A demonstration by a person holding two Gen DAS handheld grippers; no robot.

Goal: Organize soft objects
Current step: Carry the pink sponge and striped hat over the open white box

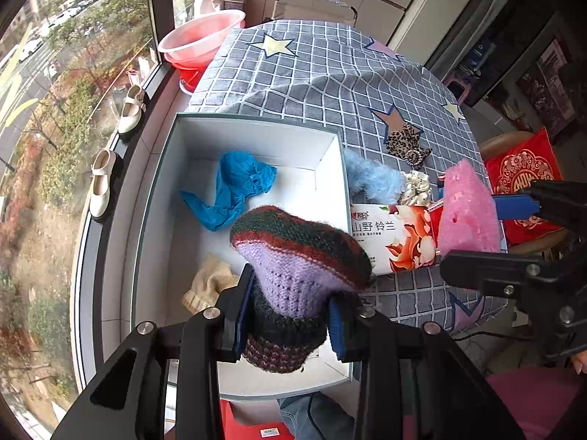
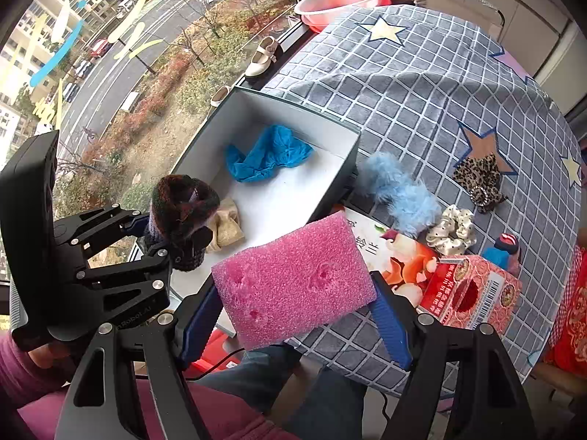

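1. So far the white box (image 1: 330,183) at the window side of the table holds two soft things: a crumpled blue cloth (image 1: 234,190) towards its far end and a cream knitted piece (image 1: 209,286) nearer the person
2. The left gripper (image 1: 290,315) has its jaws drawn in tight on a striped knitted hat (image 1: 301,256), which hangs over the box's near end, not yet let go
3. The right gripper (image 2: 297,311) stands much wider, its blue pads pressed on both ends of a pink sponge (image 2: 293,278), held above the table edge just beside the box
4. Left on the checked tablecloth (image 1: 293,84), well outside the box: a fluffy light-blue piece (image 2: 400,190), a dotted cream scrunchie (image 2: 455,231) and a leopard-print bow (image 2: 477,179)
5. A flowered tissue pack (image 1: 396,238) and a red carton (image 2: 473,293) also lie there; whether they count as soft I cannot tell
6. By my judgement the task is under halfway: two items in, two in hand, at least three waiting
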